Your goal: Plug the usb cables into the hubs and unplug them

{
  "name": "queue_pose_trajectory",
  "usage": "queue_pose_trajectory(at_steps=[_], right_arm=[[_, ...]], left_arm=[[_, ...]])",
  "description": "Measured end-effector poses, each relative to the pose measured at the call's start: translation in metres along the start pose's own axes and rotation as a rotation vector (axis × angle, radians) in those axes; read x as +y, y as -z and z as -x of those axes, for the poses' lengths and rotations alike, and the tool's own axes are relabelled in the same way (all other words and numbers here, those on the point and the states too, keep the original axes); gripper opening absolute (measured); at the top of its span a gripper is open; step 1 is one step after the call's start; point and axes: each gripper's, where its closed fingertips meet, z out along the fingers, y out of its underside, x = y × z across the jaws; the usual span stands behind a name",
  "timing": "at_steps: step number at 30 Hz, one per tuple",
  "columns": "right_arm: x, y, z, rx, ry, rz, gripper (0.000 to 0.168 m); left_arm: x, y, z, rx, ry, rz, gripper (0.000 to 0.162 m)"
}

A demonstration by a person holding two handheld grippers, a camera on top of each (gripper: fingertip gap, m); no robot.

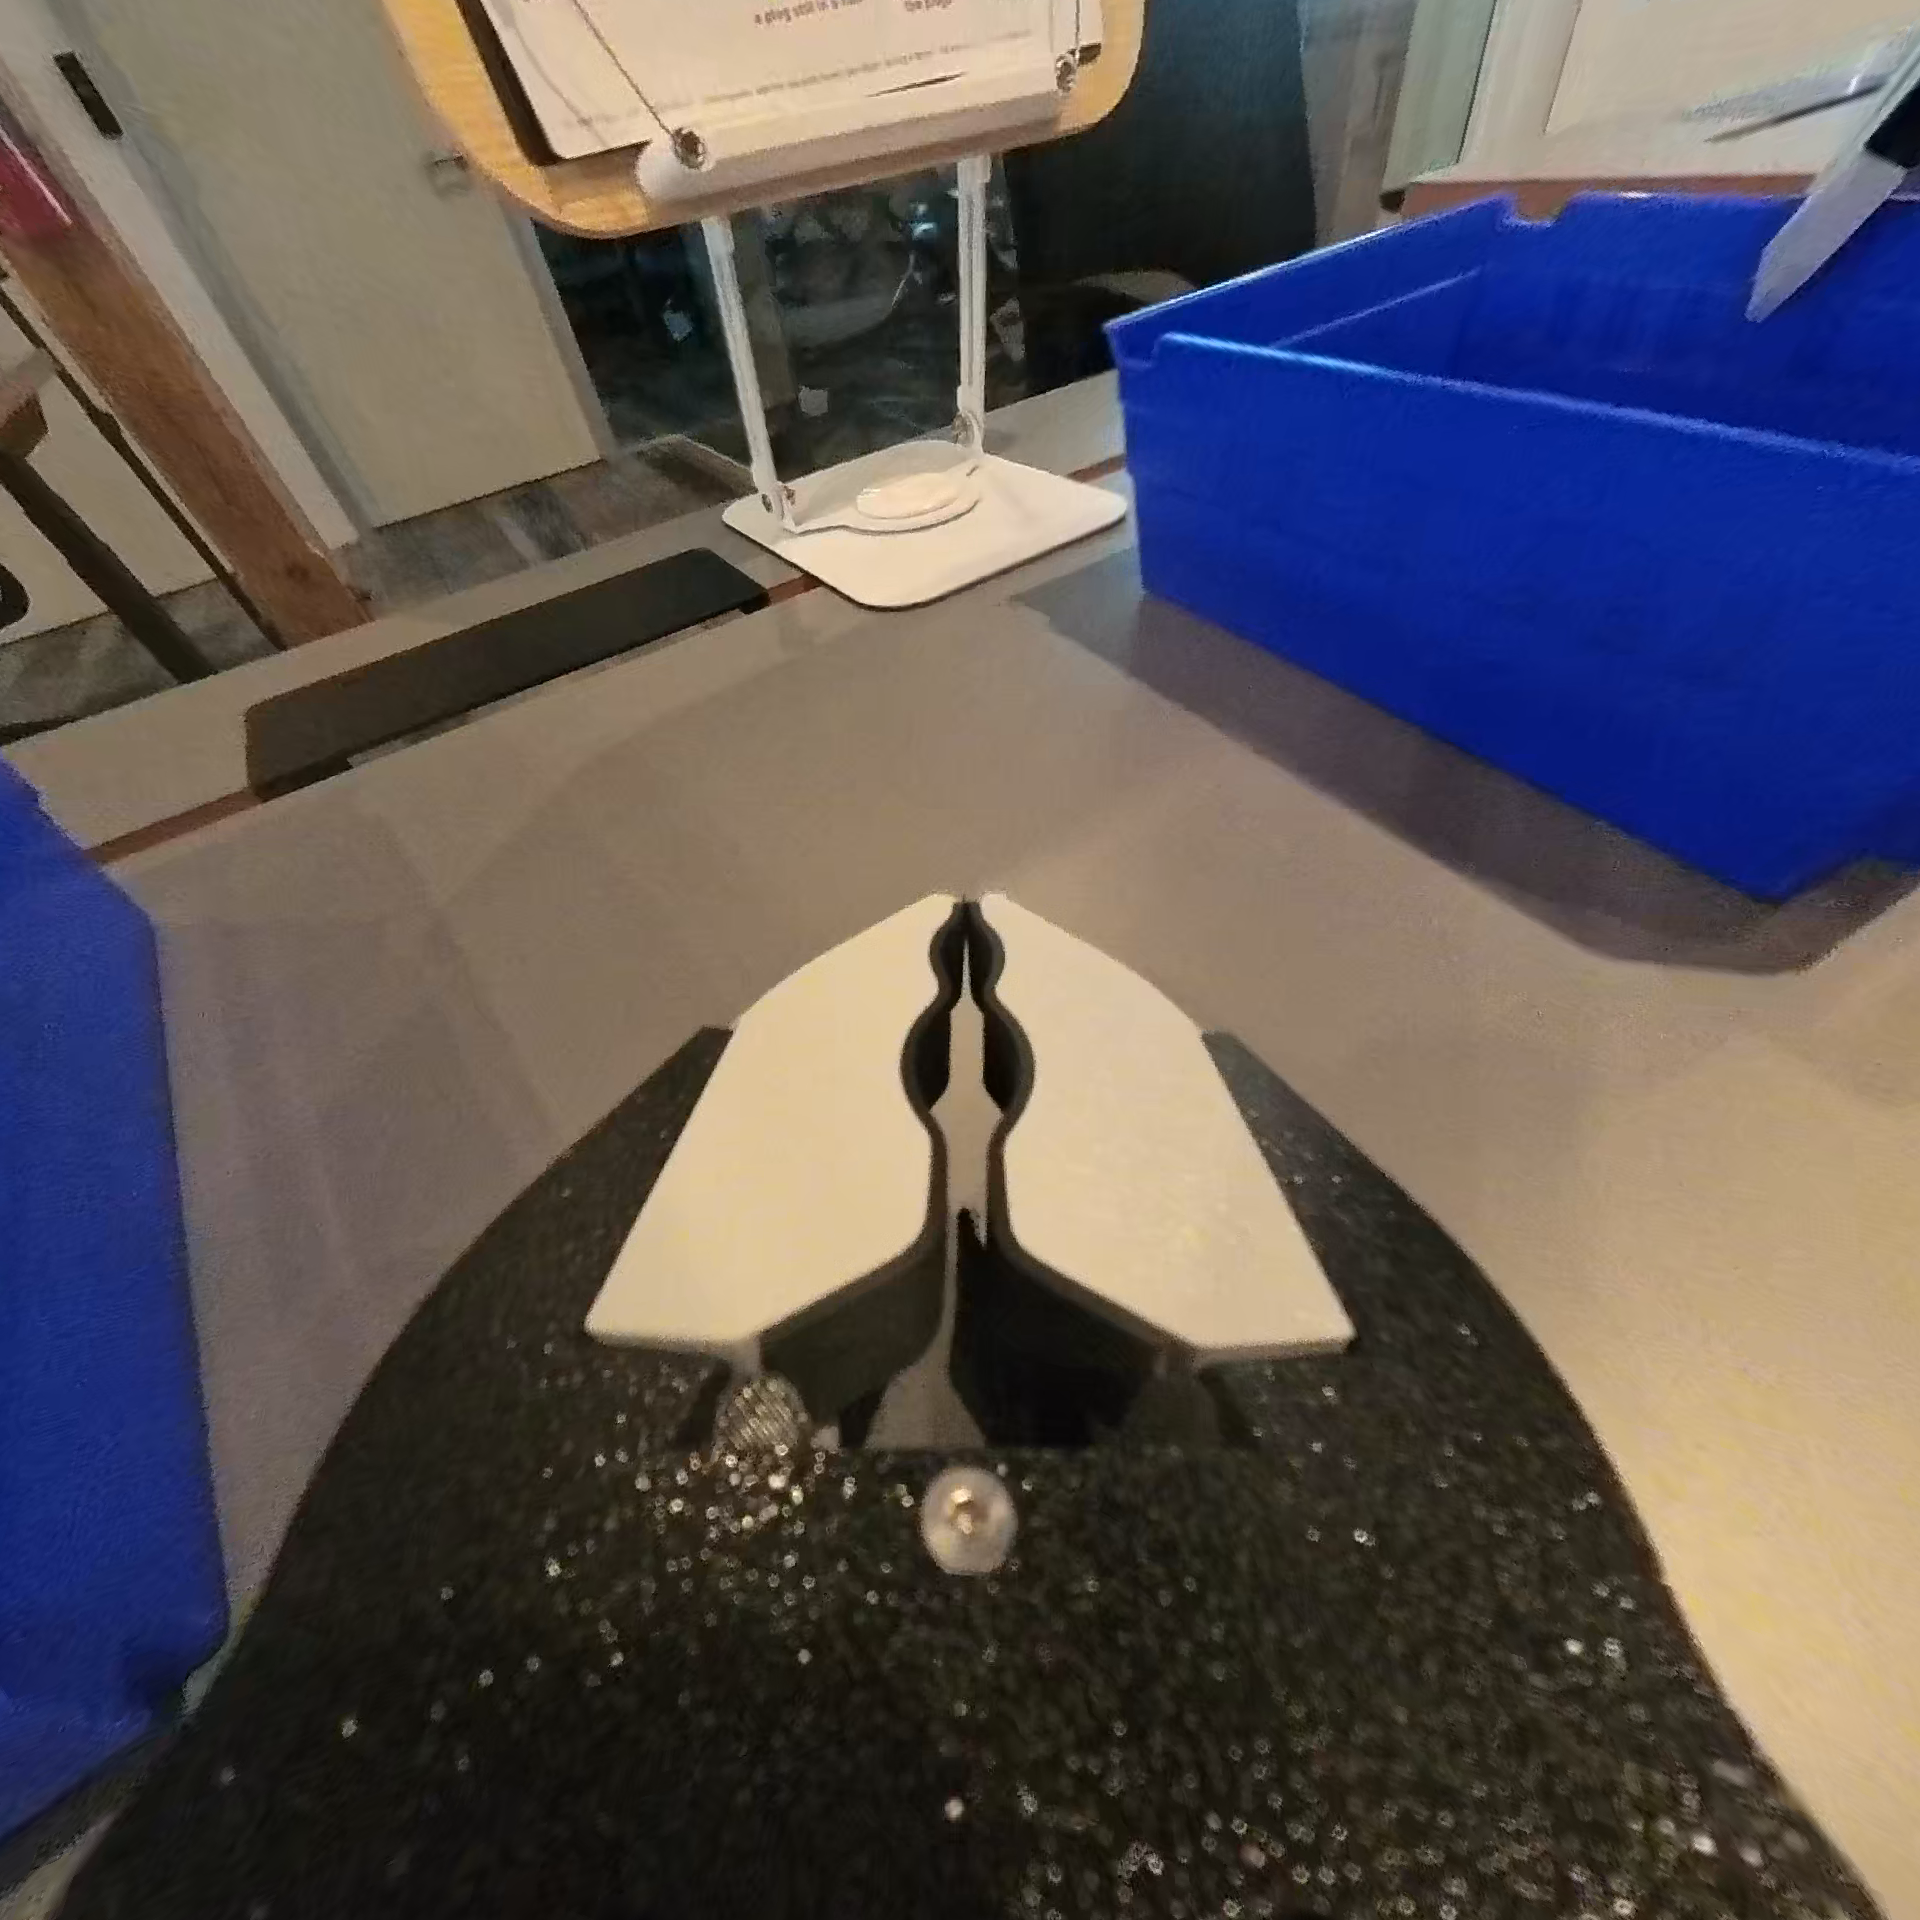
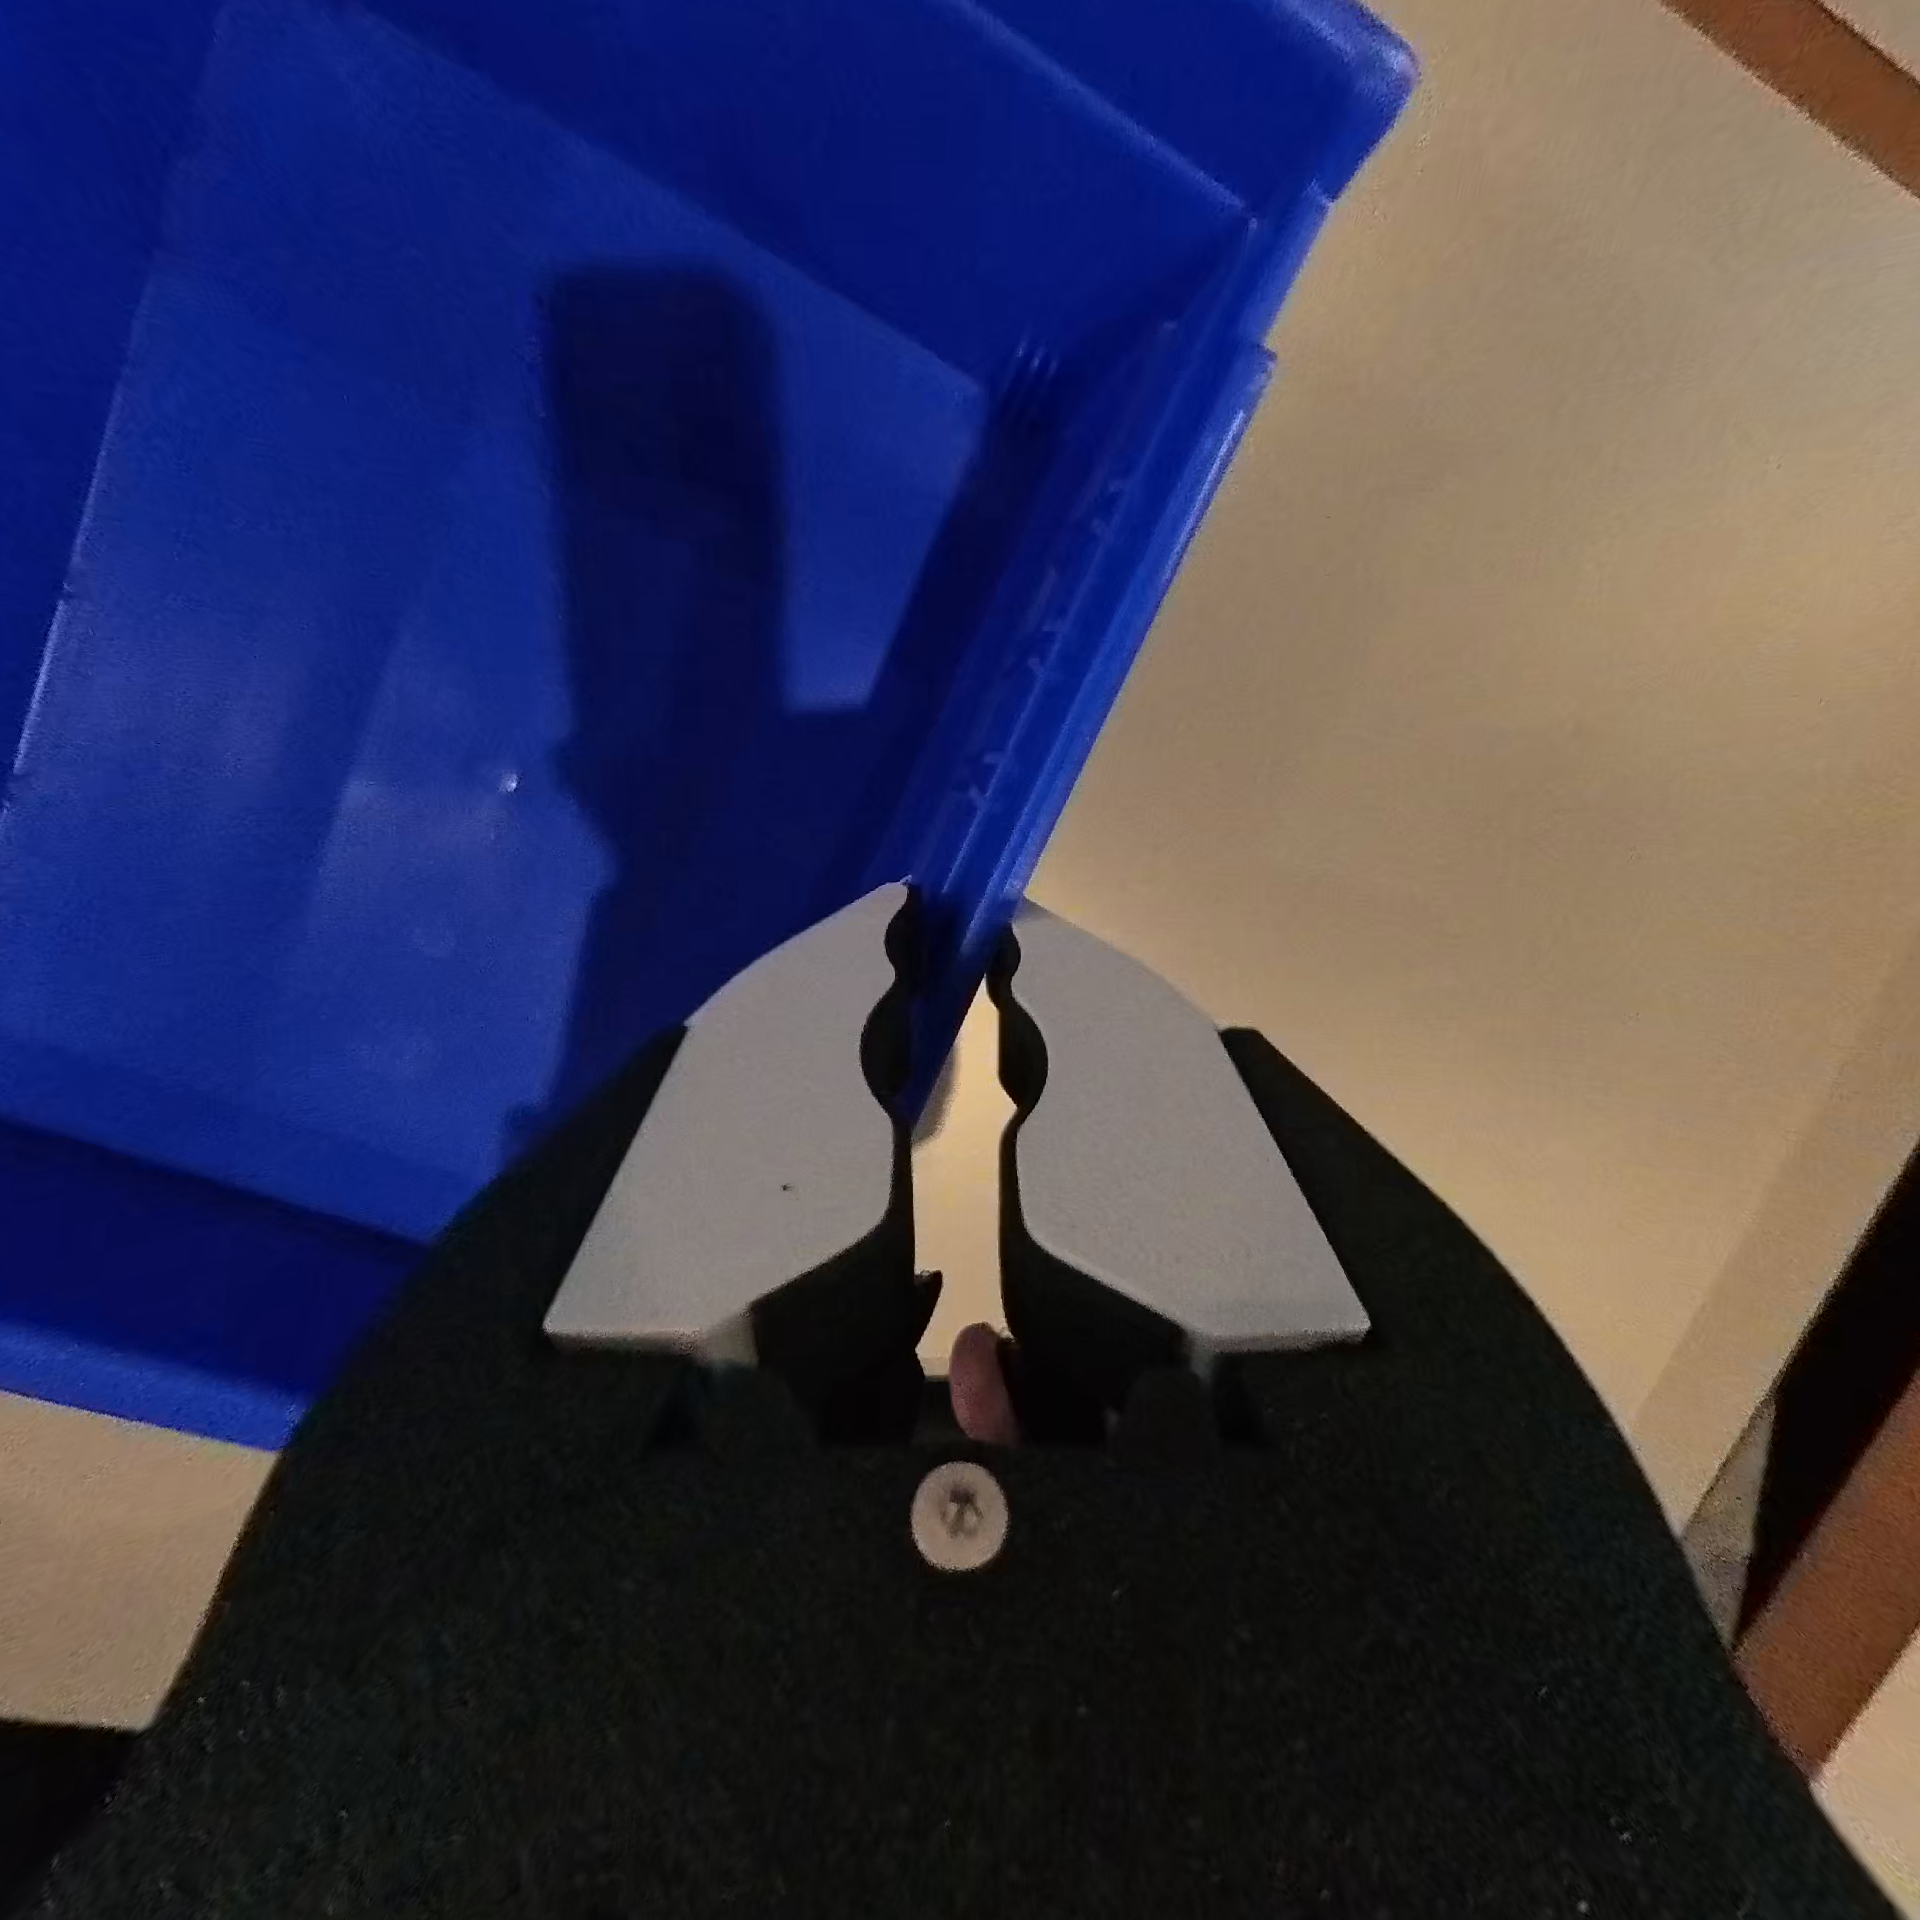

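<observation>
No USB cable or hub shows in either view. My left gripper (image 1: 967, 906) is shut and empty, held over the grey table (image 1: 727, 831). My right gripper (image 2: 954, 914) is shut on the side wall of a blue plastic bin (image 2: 1091, 623), gripping its rim near the corner; the bin's inside (image 2: 416, 520) looks bare, with only the gripper's shadow on it. The same bin (image 1: 1507, 582) stands to the right in the left wrist view, where a grey part of the right gripper (image 1: 1829, 218) shows at its far edge.
Another blue bin (image 1: 83, 1247) is close at the left edge. A white stand (image 1: 925, 530) holding a wooden board with papers (image 1: 790, 94) is at the table's far edge, with a black flat pad (image 1: 499, 665) to its left.
</observation>
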Motion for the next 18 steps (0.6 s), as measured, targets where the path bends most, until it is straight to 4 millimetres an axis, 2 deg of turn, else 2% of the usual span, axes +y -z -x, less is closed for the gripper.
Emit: queue_pose_trajectory(at_steps=[1, 6, 11, 14, 16, 18], right_arm=[[0.001, -0.001, -0.010, -0.004, -0.022, 0.001, 0.010], [0.012, -0.008, -0.079, 0.065, -0.061, 0.058, 0.013], [0.021, -0.008, -0.137, 0.107, -0.031, 0.062, 0.014], [0.034, -0.016, -0.154, 0.140, -0.015, 0.074, 0.024], [0.025, -0.011, -0.158, 0.170, -0.027, -0.036, 0.030], [0.009, 0.009, -0.165, 0.251, -0.022, -0.192, 0.037]], left_arm=[[0.001, 0.000, 0.001, 0.001, 0.006, 0.002, 0.000], [0.002, -0.002, 0.000, 0.010, 0.006, 0.011, 0.000], [0.003, -0.002, 0.001, 0.011, 0.008, 0.023, 0.000], [0.005, -0.002, 0.003, 0.009, 0.020, 0.027, 0.000], [0.004, -0.002, 0.004, 0.005, 0.023, 0.024, 0.000], [0.003, -0.001, 0.004, 0.005, 0.032, 0.015, 0.000]])
